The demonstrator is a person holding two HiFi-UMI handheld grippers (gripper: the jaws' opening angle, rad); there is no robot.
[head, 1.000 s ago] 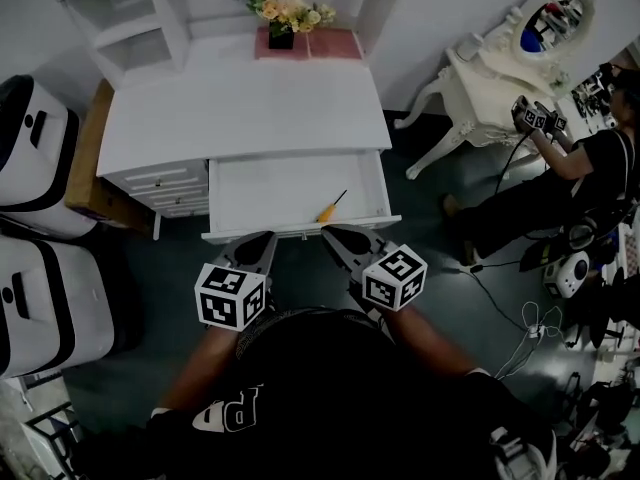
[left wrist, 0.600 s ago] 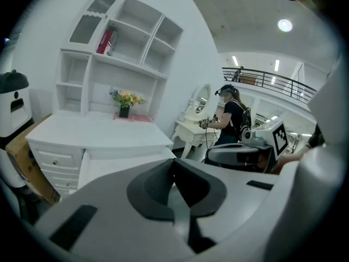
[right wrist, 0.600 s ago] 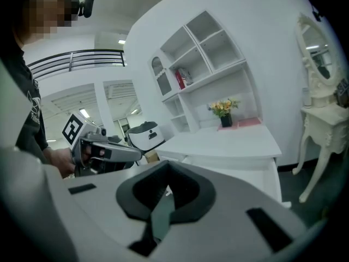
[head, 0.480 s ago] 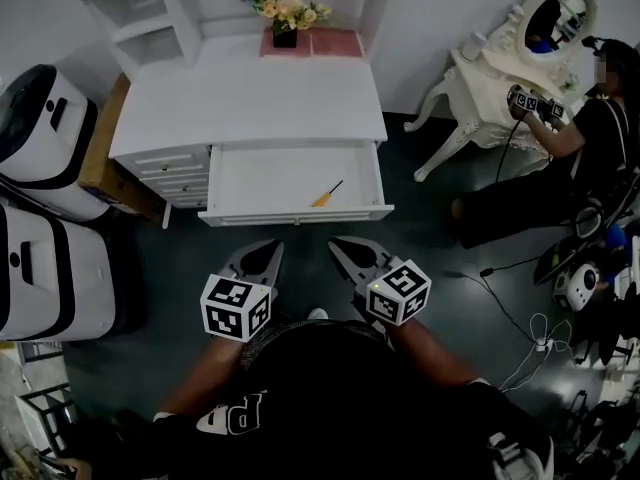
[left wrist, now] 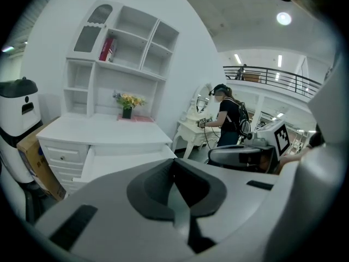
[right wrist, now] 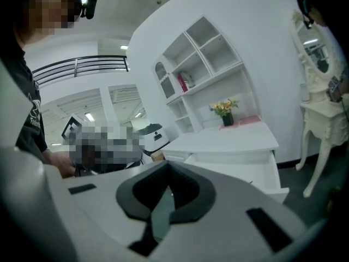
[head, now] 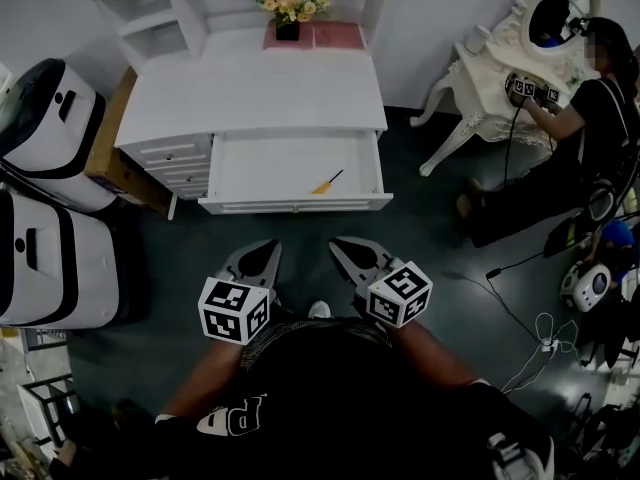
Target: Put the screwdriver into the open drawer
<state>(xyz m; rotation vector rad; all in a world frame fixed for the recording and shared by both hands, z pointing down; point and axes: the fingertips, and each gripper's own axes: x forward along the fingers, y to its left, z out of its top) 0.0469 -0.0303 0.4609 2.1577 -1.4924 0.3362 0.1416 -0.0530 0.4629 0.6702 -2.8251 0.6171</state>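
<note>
Screwdriver (head: 327,182) lying in the open drawer (head: 262,171), our left gripper (head: 264,251) and right gripper (head: 342,248) before the drawer front, both jaws together, empty

— What did the white counter (head: 260,98) carry?
— A pot of flowers (head: 288,15), at the left end of a pink mat (head: 330,36) on its far edge.
— And the open drawer (head: 260,168)?
— It held the screwdriver (head: 327,182), lying slanted, right of middle.
</note>
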